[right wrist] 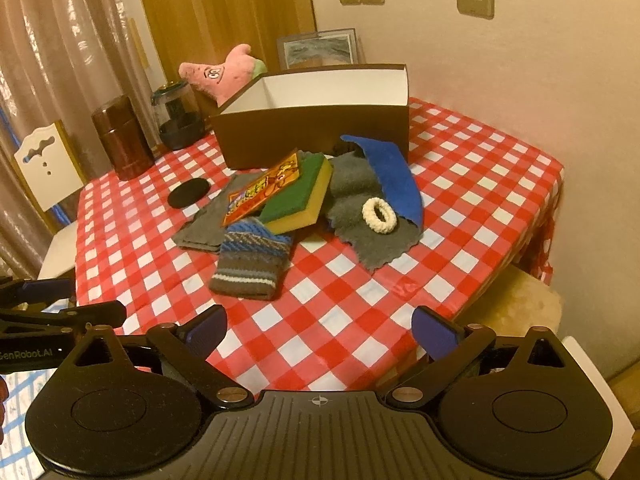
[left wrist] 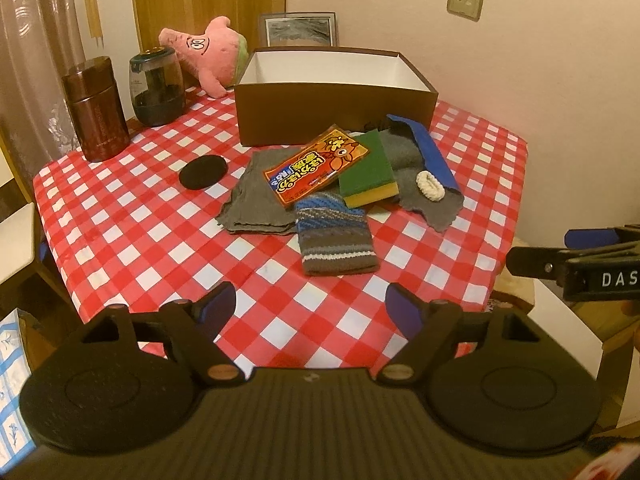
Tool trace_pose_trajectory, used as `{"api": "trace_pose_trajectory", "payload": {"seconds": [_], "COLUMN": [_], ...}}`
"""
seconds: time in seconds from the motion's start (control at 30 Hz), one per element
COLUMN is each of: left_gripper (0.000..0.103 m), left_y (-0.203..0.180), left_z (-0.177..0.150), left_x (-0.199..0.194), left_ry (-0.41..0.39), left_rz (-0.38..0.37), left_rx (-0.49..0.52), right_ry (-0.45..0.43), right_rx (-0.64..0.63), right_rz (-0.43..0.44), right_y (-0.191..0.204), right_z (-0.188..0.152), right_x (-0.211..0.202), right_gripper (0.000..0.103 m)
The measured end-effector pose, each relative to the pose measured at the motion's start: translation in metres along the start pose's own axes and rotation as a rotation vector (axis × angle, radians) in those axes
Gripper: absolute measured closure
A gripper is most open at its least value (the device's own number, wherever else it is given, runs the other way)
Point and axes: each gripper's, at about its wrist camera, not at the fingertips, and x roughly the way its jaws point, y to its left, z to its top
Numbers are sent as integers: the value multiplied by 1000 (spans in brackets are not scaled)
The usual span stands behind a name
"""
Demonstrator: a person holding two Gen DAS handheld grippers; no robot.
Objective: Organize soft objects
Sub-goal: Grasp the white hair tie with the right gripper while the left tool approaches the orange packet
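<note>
Both the left hand-held gripper (left wrist: 310, 308) and right hand-held gripper (right wrist: 320, 330) hang released, grasping nothing, short of the knitted sock (left wrist: 334, 238), which lies nearer than the brown box (left wrist: 334, 114).

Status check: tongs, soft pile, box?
Left tongs and right tongs open, empty, short of the pile. Knit sleeve nearest; sponge, cloths, scrunchie behind. Box open, nothing blocking.

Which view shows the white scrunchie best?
The right wrist view: the scrunchie shows as an open ring on the grey cloth. The left wrist view shows the scrunchie edge-on, its hole hidden.
</note>
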Motion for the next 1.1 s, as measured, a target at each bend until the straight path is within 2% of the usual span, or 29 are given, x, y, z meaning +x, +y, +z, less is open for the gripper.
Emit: {"api": "trace_pose_trajectory", "payload": {"seconds": [0.27, 0.43, 0.57, 0.67, 0.83, 1.1], "left_gripper": [23, 25, 27, 27, 27, 27], "left_y": [-6, -14, -19, -22, -25, -29], "left_z": [11, 23, 35, 45, 59, 77], "left_x": [20, 41, 61, 76, 104, 147], "left_ry": [5, 18, 33, 38, 52, 79], "left_rz": [26, 42, 63, 76, 112, 165], "left_rx": [-7, -26, -46, -55, -59, -63], "right_ry": [-7, -10, -17, -18, 6, 63], "right_rx": [-29, -49, -54, -66, -104, -157], "right_rz": [35, 62, 79, 96, 123, 148], "right_y": [-14, -32, -49, -62, -77, -100], "right_z": [17, 34, 48, 59, 73, 87], "right_x": [20, 39, 57, 76, 110, 165], "right_gripper": [9, 17, 19, 24, 37, 39]}}
